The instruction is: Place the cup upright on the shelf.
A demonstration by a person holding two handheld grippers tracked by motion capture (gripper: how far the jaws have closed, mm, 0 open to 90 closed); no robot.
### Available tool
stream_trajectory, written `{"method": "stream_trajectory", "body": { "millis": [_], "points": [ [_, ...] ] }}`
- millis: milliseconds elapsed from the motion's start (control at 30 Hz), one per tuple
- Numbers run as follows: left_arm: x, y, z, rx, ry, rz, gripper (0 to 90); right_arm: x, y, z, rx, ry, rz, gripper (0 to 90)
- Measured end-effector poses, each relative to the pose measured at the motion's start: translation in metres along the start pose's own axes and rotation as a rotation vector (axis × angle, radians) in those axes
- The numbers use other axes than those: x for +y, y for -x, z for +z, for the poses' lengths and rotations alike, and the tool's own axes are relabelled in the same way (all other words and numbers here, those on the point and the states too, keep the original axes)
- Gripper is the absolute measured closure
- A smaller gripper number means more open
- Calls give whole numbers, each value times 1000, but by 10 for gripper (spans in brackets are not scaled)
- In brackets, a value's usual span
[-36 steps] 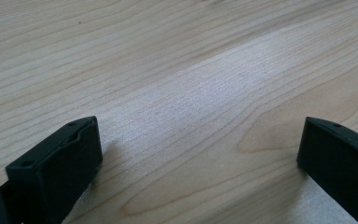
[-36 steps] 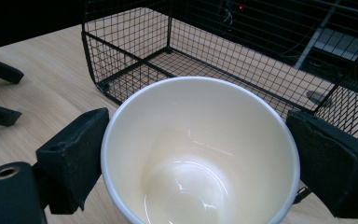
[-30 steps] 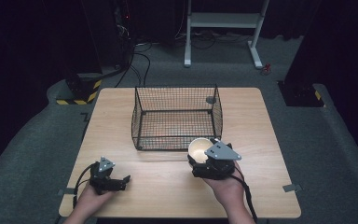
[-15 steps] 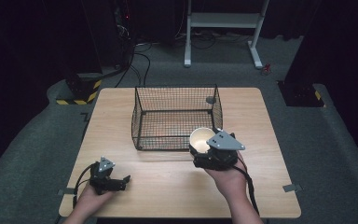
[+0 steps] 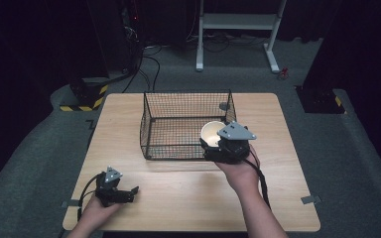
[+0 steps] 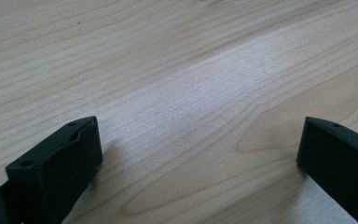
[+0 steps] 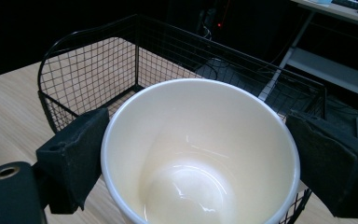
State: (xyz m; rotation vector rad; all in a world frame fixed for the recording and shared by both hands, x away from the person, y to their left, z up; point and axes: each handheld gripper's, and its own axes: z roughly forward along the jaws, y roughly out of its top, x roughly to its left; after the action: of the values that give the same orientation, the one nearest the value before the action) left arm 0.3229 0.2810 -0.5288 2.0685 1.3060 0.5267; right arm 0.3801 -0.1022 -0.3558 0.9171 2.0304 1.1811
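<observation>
Comparing with the frame a second ago, the right gripper [image 5: 217, 141] has carried the cream paper cup [image 5: 212, 133] forward from the bare tabletop in front of the wire basket [image 5: 151, 124] to the basket's near right corner, where the cup now overlaps the front wall; the left gripper [image 5: 129, 191] has not shifted from its spot near the front left of the wooden table [image 5: 287, 163]; seen along the right gripper's own jaws, the cup [image 7: 200, 154] sits squarely between the two black pads, one pad pressed to each side of its wall just under the rim, so the gripper is clamped on the cup; the cup's mouth faces up and slightly toward that camera, its long axis running close to upright with the empty glossy bottom below; behind the cup lies the black mesh basket [image 7: 98, 70], its rim below and beyond the cup's rim; the left gripper [image 6: 196, 154] rests low over bare wood grain, jaws spread wide with nothing between them.
</observation>
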Motion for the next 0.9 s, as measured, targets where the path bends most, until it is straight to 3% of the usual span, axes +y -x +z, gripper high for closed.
{"method": "stream_trajectory", "body": {
  "millis": [500,900],
  "points": [
    [0,0,0,-4,0,1,2,16,19,41,-32,-43,42,95],
    [0,0,0,-5,-1,4,2,22,23,78,-42,-93,65,95]
  ]
}}
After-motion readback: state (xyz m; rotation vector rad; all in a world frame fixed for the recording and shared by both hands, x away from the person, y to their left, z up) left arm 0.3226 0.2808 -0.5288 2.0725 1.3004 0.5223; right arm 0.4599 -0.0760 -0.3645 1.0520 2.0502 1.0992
